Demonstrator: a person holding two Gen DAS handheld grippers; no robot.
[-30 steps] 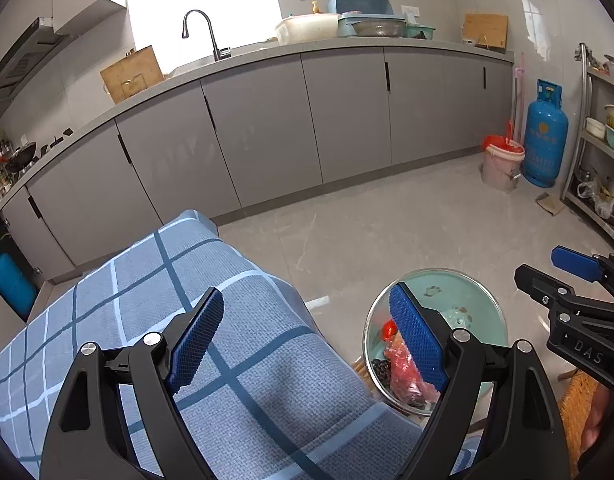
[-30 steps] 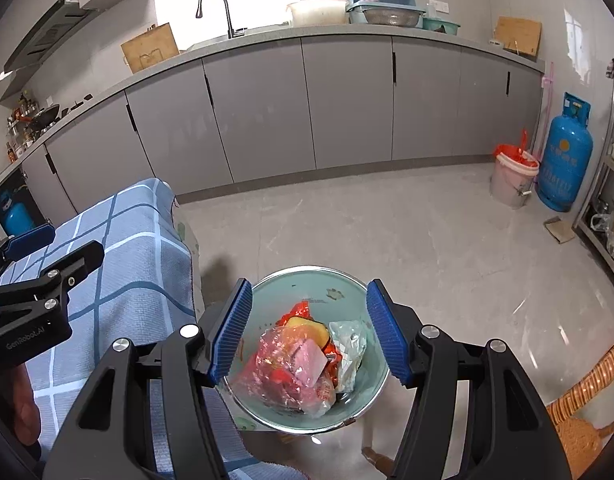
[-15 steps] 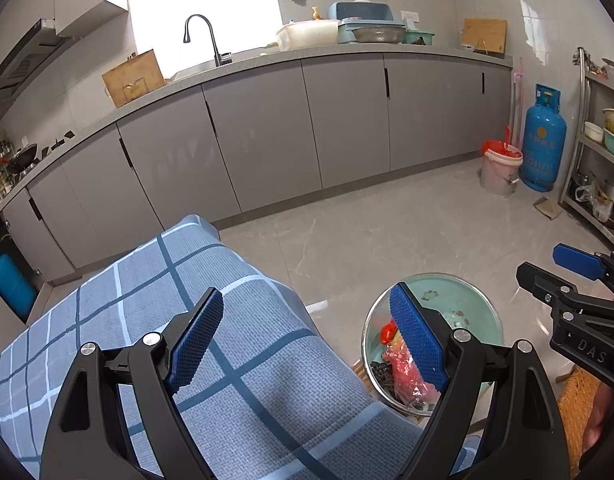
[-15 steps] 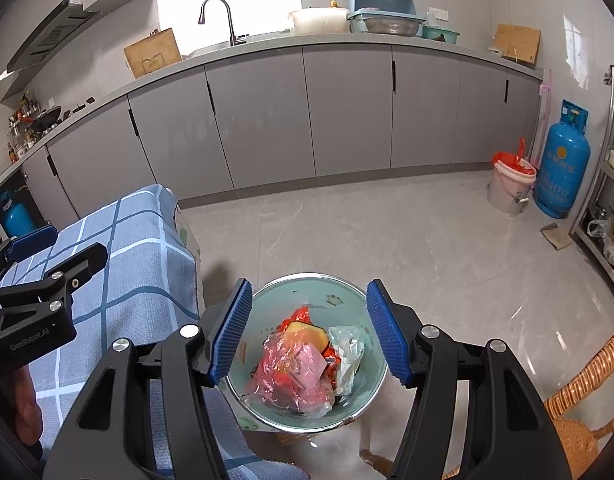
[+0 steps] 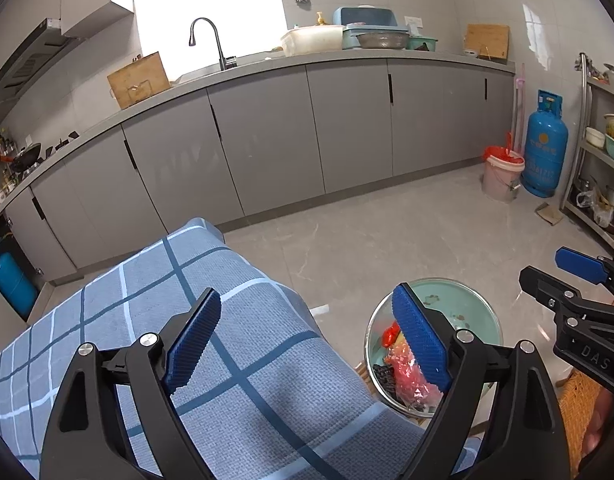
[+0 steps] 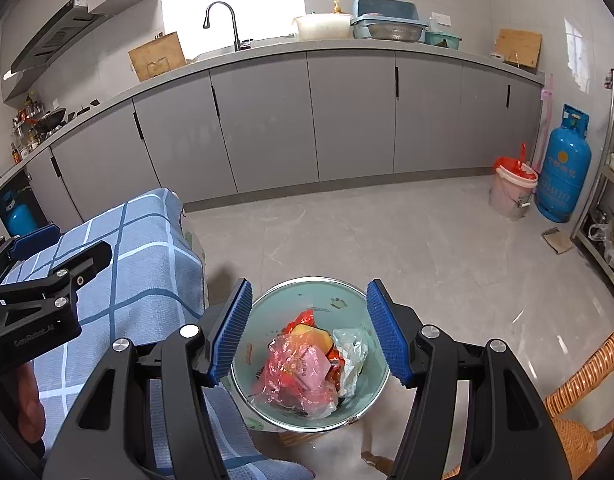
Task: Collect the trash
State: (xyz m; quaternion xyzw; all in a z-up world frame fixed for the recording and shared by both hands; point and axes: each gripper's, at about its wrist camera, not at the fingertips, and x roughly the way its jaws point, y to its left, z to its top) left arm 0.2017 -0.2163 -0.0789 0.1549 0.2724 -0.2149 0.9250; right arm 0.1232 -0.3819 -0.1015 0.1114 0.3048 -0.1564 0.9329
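Observation:
A pale green enamel basin (image 6: 319, 292) stands low beside the table and holds trash: a pink-red plastic bag (image 6: 295, 368), a clear wrapper (image 6: 351, 348) and a yellow scrap. My right gripper (image 6: 309, 330) hovers above it, open, with nothing between its blue pads (image 6: 231, 330). In the left wrist view the same basin (image 5: 467, 304) shows at lower right, partly hidden by a finger. My left gripper (image 5: 307, 344) is open wide over the blue checked tablecloth (image 5: 155, 292) and holds nothing.
Grey cabinets (image 6: 347, 120) run along the back wall under a counter with a sink tap (image 6: 223, 20). A pink bucket (image 6: 511, 192) and blue gas cylinder (image 6: 563, 168) stand at right. A wicker chair (image 6: 579, 396) is at lower right, a metal shelf (image 5: 603, 168) beyond.
Both views have shifted slightly, with the counter and basin sitting a little lower in frame. The jaws of both grippers and the trash look unchanged.

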